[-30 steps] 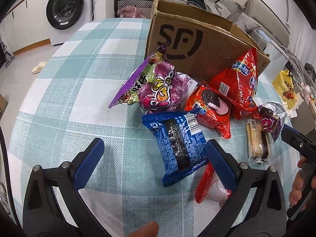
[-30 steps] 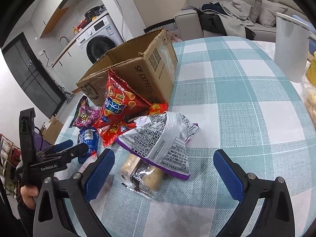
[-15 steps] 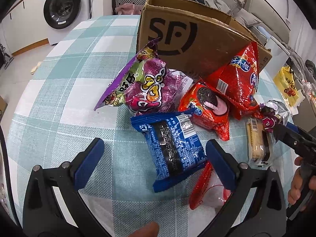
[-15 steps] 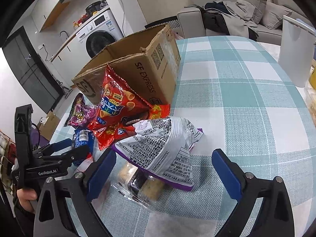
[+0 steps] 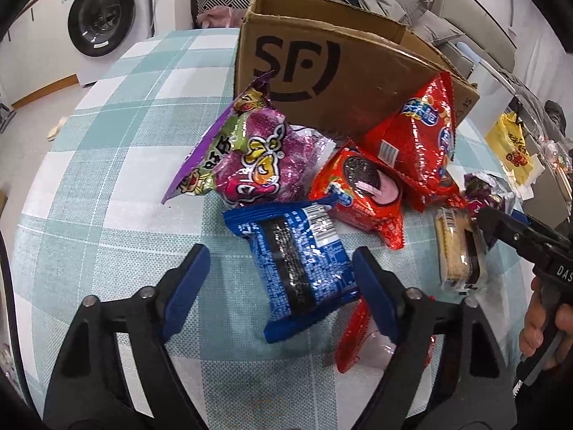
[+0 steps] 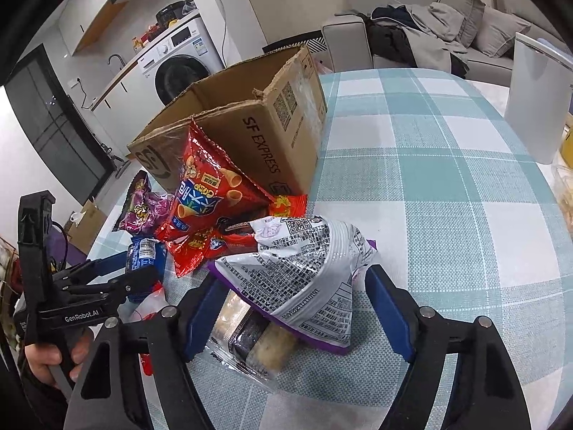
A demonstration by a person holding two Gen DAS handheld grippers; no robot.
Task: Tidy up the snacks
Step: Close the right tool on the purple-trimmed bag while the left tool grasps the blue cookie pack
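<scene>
Left wrist view: the left gripper straddles the blue cookie pack, which lies flat on the checked tablecloth in front of the SF cardboard box. Its jaws are closing, the pack between them; the right pad sits at the pack's edge, the left pad stands clear, so nothing is gripped yet. The pack is glossy, crinkled film, flat and rectangular, likely slippery and easily squashed. Leaning against the box are a puffy purple snack bag and a red crisp bag; a red cookie pack lies before them.

Right wrist view: the right gripper is also closing, around a white-backed, purple-edged bag lying print-side up in front of the box. The bag is pillowy foil and rests partly on a clear-wrapped sandwich cake. Whether the pads touch it I cannot tell. Both grips seem aimed at lifting snacks into the open box.
</scene>
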